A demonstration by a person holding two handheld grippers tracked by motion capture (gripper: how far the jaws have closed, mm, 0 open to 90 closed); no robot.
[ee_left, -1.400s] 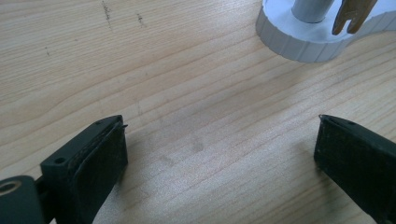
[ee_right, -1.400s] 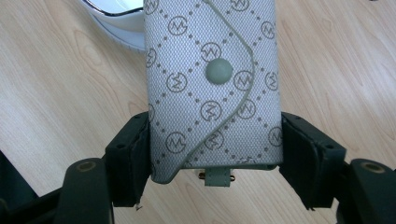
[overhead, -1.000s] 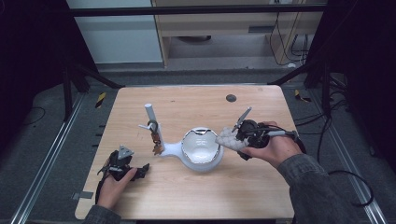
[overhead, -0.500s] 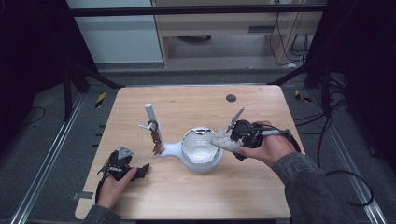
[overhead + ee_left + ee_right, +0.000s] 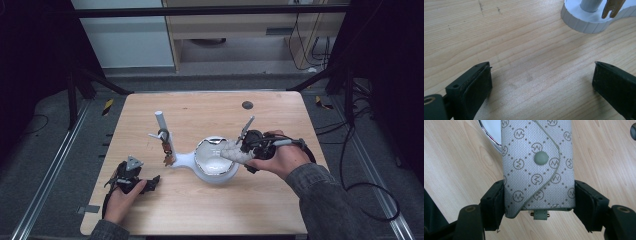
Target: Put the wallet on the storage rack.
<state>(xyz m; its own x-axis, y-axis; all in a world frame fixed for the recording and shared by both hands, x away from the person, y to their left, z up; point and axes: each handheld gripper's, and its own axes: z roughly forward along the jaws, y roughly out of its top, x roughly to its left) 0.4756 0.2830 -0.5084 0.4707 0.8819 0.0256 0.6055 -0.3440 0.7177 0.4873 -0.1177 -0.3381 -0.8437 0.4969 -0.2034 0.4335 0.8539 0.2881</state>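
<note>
**Pouch held at the bowl's rim**

The right gripper has its jaws closed on a small grey pouch, 1 jaw on each long side. The pouch is patterned with dots and round marks, and its flap is shut by a round snap. In the high view the pouch is above the right rim of the white bowl, and its far end reaches over the rim. In the right gripper view a shiny edge of the bowl shows just behind the pouch's top left corner.

The bowl is joined to a white stand with an upright post, where keys hang.

The left gripper rests on the table near its front left corner, well apart from the stand. Its jaws are wide open with bare wood between them.
</note>
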